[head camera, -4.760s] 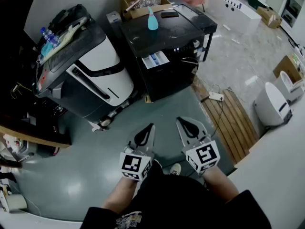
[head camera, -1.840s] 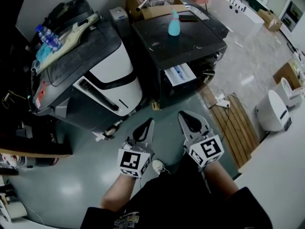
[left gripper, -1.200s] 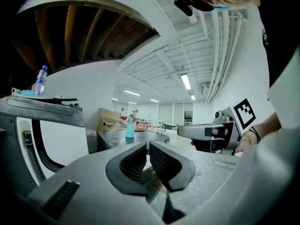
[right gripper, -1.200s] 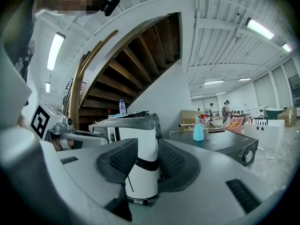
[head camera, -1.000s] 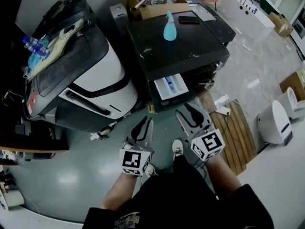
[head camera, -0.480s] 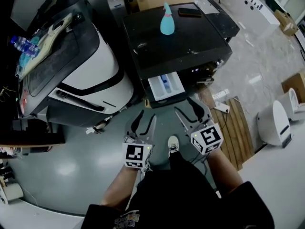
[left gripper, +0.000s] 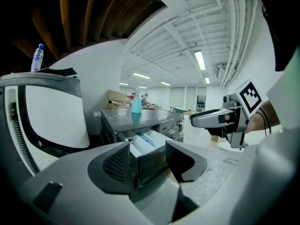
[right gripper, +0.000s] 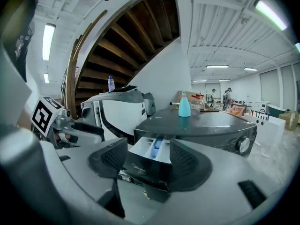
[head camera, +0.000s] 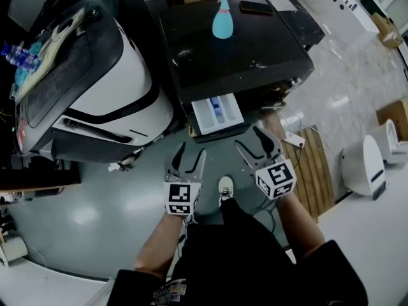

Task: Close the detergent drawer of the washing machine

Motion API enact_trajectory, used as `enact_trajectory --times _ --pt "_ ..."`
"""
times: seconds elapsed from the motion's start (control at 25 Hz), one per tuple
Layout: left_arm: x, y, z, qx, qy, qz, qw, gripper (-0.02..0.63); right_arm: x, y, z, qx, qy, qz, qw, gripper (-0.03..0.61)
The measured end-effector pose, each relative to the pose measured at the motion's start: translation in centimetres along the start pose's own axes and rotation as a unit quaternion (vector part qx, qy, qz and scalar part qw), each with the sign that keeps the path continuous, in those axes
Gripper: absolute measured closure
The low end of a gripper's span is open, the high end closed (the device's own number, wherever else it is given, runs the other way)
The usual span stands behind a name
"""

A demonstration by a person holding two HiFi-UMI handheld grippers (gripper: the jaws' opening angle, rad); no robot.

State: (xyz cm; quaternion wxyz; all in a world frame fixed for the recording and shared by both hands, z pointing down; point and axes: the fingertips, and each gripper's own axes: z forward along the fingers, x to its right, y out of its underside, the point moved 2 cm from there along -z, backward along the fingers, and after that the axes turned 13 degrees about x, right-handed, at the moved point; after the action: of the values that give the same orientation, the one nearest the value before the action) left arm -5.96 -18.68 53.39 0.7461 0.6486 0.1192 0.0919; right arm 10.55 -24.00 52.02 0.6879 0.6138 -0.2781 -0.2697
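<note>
Detergent drawer (head camera: 218,112) pulled out of washing machine (head camera: 236,50); left tongs (head camera: 191,152) and right tongs (head camera: 247,136) just spread wide, empty, near drawer front.

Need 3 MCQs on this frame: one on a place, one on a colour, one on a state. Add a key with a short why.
1. Where does the teal plastic bottle stand?
A. on top of the black washing machine
B. inside the drawer
C. on the floor

2. What colour is the insert in the white detergent drawer?
A. red
B. blue
C. yellow

3. The detergent drawer is:
A. pushed fully in
B. pulled out
C. lying on the floor

Key:
1 A, the bottle stands upright on the machine's flat top.
2 B, a blue piece shows in the white tray.
3 B, the tray juts out from the machine's front.
</note>
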Motion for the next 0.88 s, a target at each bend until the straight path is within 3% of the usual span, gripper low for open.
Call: enact_trajectory --times 0.56,0.88 --pt "-1.2 6.4 3.0 -0.059 -0.025 -0.025 0.9976 0.394 3.2 6.3 1.9 -0.068 0.014 0.046 0.997 0.301" --pt "-1.6 7.8 4.3 -0.071 -0.037 -0.029 0.9964 0.402 4.3 8.9 2.5 -0.088 0.023 0.061 0.994 0.348"
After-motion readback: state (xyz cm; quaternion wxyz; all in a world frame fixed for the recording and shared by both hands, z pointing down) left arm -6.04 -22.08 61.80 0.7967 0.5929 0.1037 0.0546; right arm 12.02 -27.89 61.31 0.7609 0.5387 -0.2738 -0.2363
